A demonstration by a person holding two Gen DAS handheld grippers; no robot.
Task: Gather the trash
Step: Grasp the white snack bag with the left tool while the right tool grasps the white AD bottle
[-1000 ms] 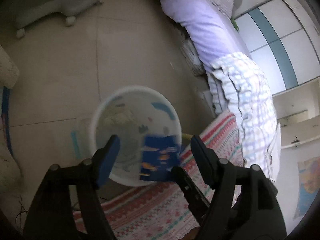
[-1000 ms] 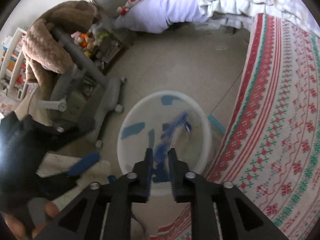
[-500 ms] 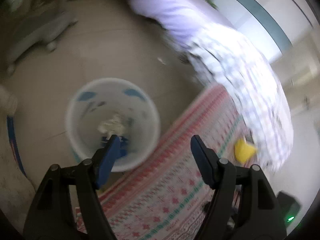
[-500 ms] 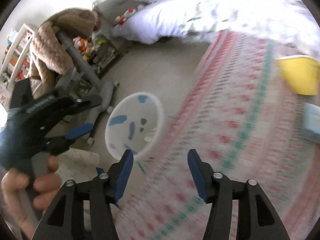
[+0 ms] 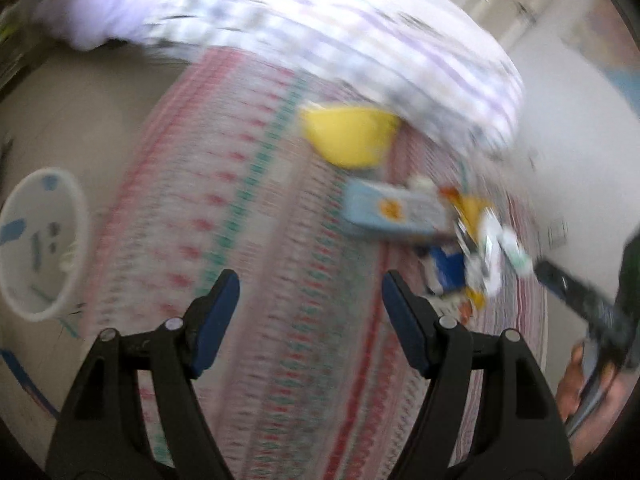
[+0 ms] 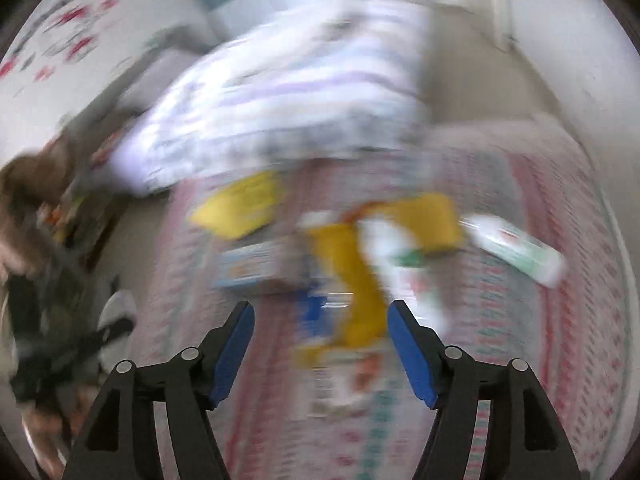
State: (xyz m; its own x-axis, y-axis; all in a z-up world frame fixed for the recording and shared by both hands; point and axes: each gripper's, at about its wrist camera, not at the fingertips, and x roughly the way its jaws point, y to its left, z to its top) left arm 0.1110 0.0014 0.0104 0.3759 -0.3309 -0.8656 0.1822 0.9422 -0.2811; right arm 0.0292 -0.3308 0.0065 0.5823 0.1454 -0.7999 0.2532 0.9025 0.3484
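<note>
Both views are blurred by motion. My left gripper (image 5: 310,300) is open and empty above the patterned rug (image 5: 256,240). The white trash bin (image 5: 40,240) stands on the floor at the far left, with scraps inside. A pile of trash lies on the rug: a yellow bag (image 5: 350,138), a light blue box (image 5: 394,214), a blue wrapper (image 5: 446,270). My right gripper (image 6: 322,328) is open and empty just above that pile, over a yellow wrapper (image 6: 356,280) and a blue wrapper (image 6: 316,312). A white and green tube (image 6: 516,254) lies to the right.
A bed with a checked quilt (image 5: 320,28) borders the rug at the back. The other gripper and hand (image 5: 592,320) show at the right edge of the left wrist view. A chair with a brown blanket (image 6: 28,184) stands at the left of the right wrist view.
The blue wrapper left my right gripper and dropped into the bin. Both grippers, now open, swung right from the bin to the trash pile on the rug.
</note>
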